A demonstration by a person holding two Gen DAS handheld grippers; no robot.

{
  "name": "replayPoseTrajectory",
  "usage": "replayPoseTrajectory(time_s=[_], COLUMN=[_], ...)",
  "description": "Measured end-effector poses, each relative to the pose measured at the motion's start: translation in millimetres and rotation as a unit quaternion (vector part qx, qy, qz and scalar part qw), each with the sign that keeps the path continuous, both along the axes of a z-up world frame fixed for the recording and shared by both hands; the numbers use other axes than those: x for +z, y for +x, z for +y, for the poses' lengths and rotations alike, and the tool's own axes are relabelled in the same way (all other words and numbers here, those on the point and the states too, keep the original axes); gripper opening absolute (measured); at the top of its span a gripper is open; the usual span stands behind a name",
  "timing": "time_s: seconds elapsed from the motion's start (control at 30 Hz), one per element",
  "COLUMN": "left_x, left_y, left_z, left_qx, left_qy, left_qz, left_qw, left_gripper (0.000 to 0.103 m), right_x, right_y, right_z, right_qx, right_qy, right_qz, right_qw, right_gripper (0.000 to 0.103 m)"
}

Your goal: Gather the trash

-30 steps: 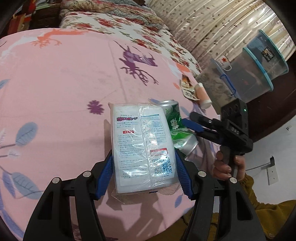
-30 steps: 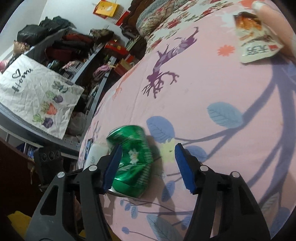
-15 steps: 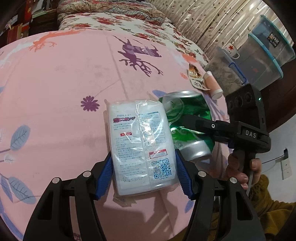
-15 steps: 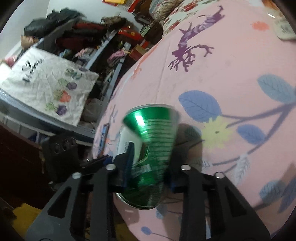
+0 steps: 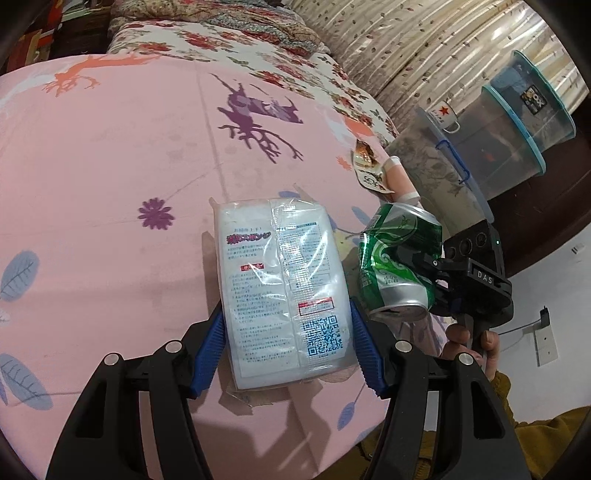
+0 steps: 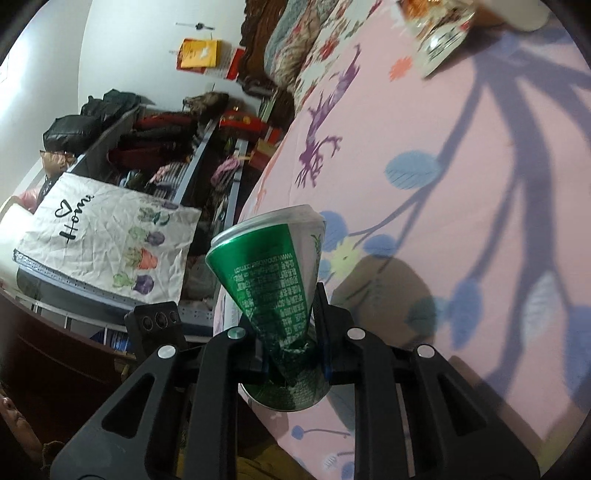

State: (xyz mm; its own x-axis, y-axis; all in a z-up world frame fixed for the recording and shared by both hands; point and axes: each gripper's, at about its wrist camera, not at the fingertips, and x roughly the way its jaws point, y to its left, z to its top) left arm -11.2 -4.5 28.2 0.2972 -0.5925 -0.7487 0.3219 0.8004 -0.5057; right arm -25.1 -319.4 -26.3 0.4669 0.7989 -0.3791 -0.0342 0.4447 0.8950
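Observation:
My left gripper (image 5: 286,349) is shut on a white plastic packet (image 5: 282,284) with printed text and a QR code, held just over the pink bedsheet (image 5: 110,177). My right gripper (image 6: 288,332) is shut on a crushed green can (image 6: 275,288), lifted off the sheet; the can also shows in the left wrist view (image 5: 399,266), right of the packet. A torn snack wrapper (image 5: 367,166) lies near the bed's far right edge, and shows in the right wrist view (image 6: 436,26) too.
Clear plastic storage bins (image 5: 517,122) with a white mug (image 5: 445,114) stand right of the bed. A floral quilt (image 5: 229,40) lies at the far end. Cluttered shelves with a white cloth (image 6: 107,232) stand beyond the bed's left side.
My right gripper closed on the green can, crushed it narrower, and lifted it off the sheet. My left gripper kept its hold on the white packet.

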Motion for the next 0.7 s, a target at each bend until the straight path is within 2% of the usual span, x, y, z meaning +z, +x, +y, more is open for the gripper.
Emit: replayPoseTrajectory(time_s=[0.17,0.7], left_x=[-1.7,-6.0], left_y=[-2.3,-2.3], left_z=[-9.6,-11.4], left_qx=[-0.011,-0.012], left_qy=[0.006,0.008], left_qz=[0.000,0.005], left_qw=[0.9999,0.9999], left_gripper=[0.059,0.059], right_x=[-0.2,-1.2], right_y=[-6.8,-12.0], right_z=[-11.6,-11.4], right_qx=[-0.013,-0.020], right_qy=[-0.002,-0.014], right_qz=[-0.003,-0.004], right_qw=[1.000,1.000], right_gripper=[0.021,0.021])
